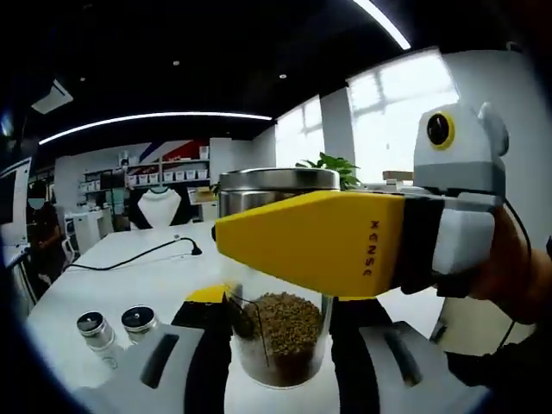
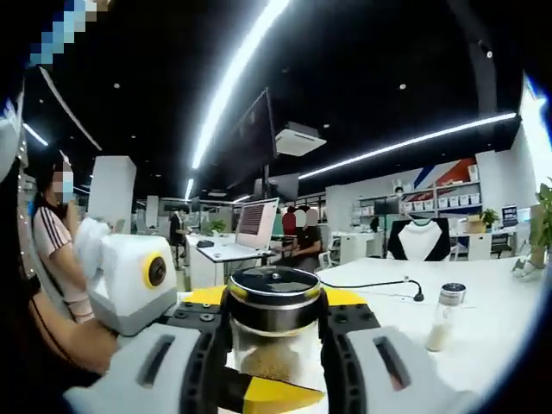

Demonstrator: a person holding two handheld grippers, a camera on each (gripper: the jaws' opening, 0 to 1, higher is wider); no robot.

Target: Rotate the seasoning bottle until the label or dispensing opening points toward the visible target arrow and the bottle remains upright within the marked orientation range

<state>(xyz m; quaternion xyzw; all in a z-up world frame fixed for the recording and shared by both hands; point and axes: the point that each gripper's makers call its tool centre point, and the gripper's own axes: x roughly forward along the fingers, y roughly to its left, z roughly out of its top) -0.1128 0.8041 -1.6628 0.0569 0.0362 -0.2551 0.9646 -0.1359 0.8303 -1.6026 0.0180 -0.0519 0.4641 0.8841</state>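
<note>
The right gripper (image 2: 274,366) is closing its jaws on the bottle (image 2: 274,332), a clear jar of brown grains standing upright under a dark metal lid. The left gripper (image 2: 138,280) is showing just beside it on the left, held by a hand. A small shaker (image 2: 446,316) is standing apart on the white desk (image 2: 492,345), near a black cable (image 2: 379,285).
</note>
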